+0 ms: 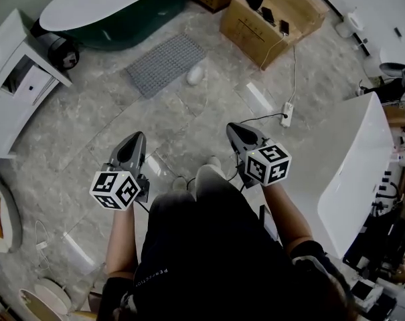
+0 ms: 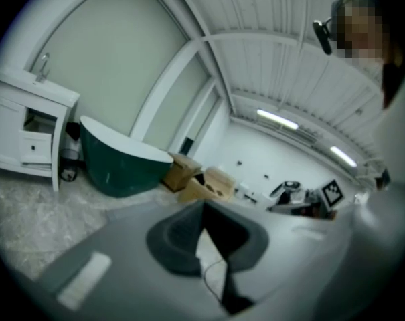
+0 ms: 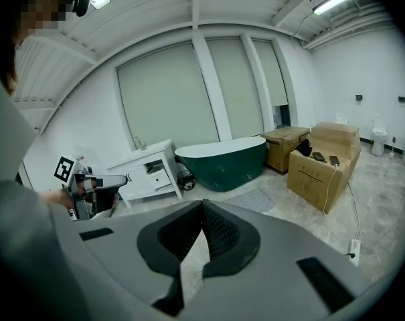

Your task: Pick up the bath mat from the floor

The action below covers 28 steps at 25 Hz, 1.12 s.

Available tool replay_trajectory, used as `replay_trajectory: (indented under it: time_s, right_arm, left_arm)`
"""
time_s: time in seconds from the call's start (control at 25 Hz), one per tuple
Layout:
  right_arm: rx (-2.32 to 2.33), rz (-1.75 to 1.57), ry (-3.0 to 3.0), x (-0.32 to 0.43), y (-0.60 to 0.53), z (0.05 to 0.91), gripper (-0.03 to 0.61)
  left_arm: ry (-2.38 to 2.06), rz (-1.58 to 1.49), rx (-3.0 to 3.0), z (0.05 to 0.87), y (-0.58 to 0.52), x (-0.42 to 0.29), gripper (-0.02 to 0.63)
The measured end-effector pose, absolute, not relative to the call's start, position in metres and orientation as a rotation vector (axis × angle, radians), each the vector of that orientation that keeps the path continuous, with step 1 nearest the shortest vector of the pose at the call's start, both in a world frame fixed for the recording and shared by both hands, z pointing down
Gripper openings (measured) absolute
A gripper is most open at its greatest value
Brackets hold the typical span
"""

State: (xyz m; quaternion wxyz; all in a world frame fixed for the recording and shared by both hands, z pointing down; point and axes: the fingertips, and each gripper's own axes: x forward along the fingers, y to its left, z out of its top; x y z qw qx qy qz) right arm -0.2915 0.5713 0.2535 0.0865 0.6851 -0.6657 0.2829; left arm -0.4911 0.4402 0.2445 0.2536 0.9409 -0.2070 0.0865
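Observation:
The bath mat (image 1: pixel 163 62) is a grey, grid-textured rectangle lying flat on the marble floor beside the green bathtub, far ahead of both grippers. It also shows small in the right gripper view, where the mat (image 3: pixel 254 200) lies in front of the tub. My left gripper (image 1: pixel 136 138) is held at waist height, jaws together, nothing in them. My right gripper (image 1: pixel 233 128) hangs level with it, shut and empty too. In each gripper view the dark pads meet at the tip: left gripper (image 2: pixel 203 209), right gripper (image 3: pixel 202 206).
A white rounded object (image 1: pixel 195 74) sits at the mat's right corner. The green bathtub (image 1: pixel 115 19) is behind the mat, a white vanity (image 1: pixel 15 79) at left, cardboard boxes (image 1: pixel 269 15) at the back. A power strip (image 1: pixel 287 114) with cable lies ahead right. A white tub (image 1: pixel 356 172) stands at right.

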Motion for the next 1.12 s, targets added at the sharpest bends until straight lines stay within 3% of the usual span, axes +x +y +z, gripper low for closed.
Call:
replay_trajectory:
  time_s: [0.4,0.84,1.12]
  right_arm:
    - [1.918,0.811,-2.051,-0.227,0.476,0.272,-0.002]
    - [1.749,0.798,-2.139,-0.115,0.376,0.283,-0.002]
    - [1.685,0.851,-2.155,-0.085,0.333,0.302,-0.002]
  left_arm:
    - [-0.755,0.231,2.476,0.268,0.363,-0.445,0.005]
    - [-0.785,0.313,2.493,0.28,0.299,-0.323,0.005]
    - [-0.835,0.35,2.434,0.291,0.273,-0.292,0.006]
